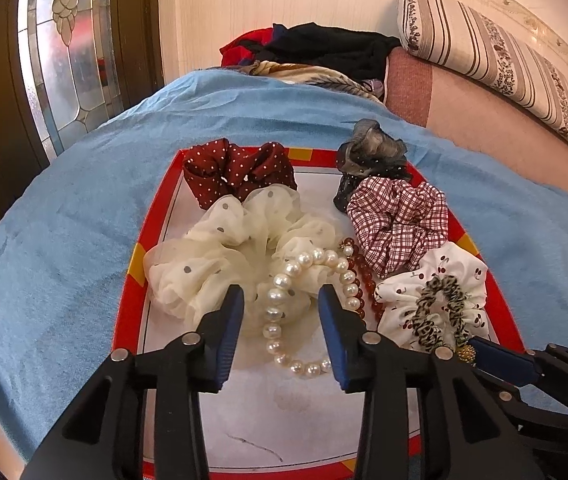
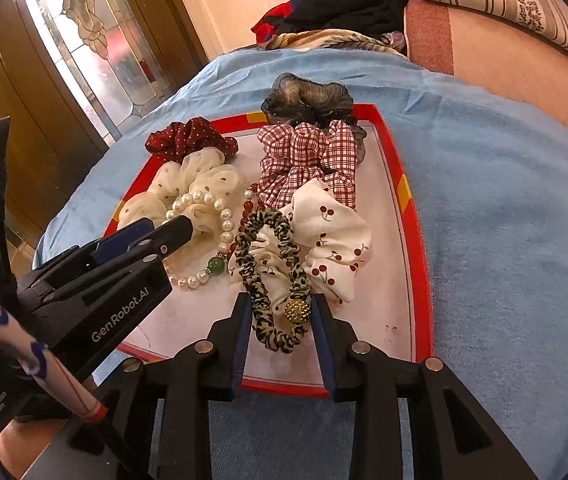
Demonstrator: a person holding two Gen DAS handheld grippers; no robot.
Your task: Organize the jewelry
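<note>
A red-rimmed white tray (image 1: 155, 200) (image 2: 412, 216) lies on a blue blanket. In it lie a pearl bracelet (image 1: 279, 312) (image 2: 225, 226), a red bead bracelet (image 1: 364, 276) (image 2: 243, 208), and several scrunchies: cream dotted (image 1: 223, 256) (image 2: 187, 184), dark red dotted (image 1: 235, 168), plaid (image 1: 400, 220) (image 2: 308, 160), cherry-print (image 1: 436, 280) (image 2: 336, 240), grey sheer (image 1: 376, 148) (image 2: 308, 96), and a thin leopard hair tie with a gold bead (image 2: 279, 276) (image 1: 440, 312). My left gripper (image 1: 281, 300) is open, its jaws astride the pearl bracelet. My right gripper (image 2: 281, 308) is open, its jaws astride the leopard hair tie.
The blue blanket (image 1: 63, 240) (image 2: 504, 220) covers the bed. Folded clothes (image 1: 324, 52) lie at its far end. A striped bolster (image 1: 484, 52) and pink cushion stand at the right. A glass-panelled wooden door (image 1: 63, 60) is at the left.
</note>
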